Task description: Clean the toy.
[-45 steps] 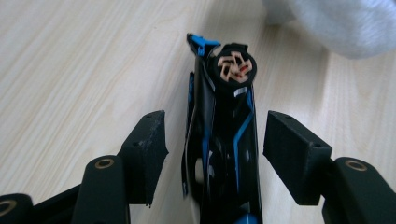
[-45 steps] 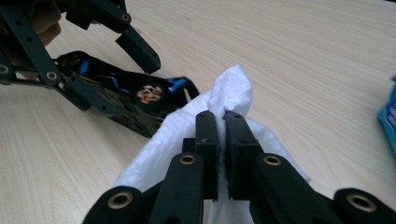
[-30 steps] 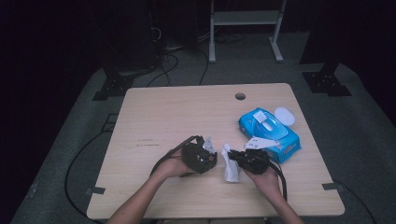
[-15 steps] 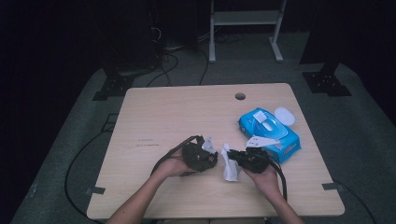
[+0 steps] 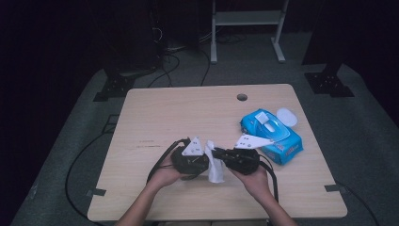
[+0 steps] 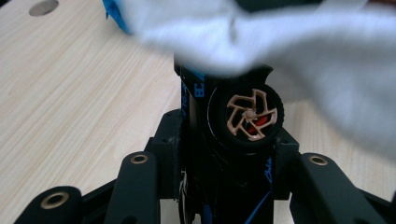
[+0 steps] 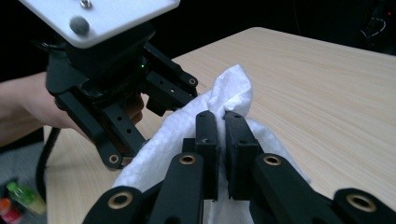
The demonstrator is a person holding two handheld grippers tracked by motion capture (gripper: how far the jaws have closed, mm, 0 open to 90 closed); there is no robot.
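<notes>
A black toy car with a copper-spoked wheel [image 6: 252, 116] sits between the jaws of my left gripper [image 6: 229, 154], which have just been closing on it. My right gripper [image 7: 221, 121] is shut on a white wipe [image 7: 231, 88] and holds it against the left gripper's front. From above, the left gripper [image 5: 205, 156] and right gripper [image 5: 214, 152] meet tip to tip near the table's front edge, and the wipe [image 5: 216, 172] hangs between them. The wipe [image 6: 289, 51] is blurred and drapes over the top of the car.
A blue pack of wipes [image 5: 270, 134] lies to the right of my hands, with its white lid [image 5: 286, 117] beside it. The wooden table [image 5: 179, 113] has a round hole [image 5: 242, 97] near its far edge. Small bottles [image 7: 18, 196] stand on the floor.
Both hands have shifted slightly to the left and risen a little. The right gripper has carried the wipe in closer against the left gripper.
</notes>
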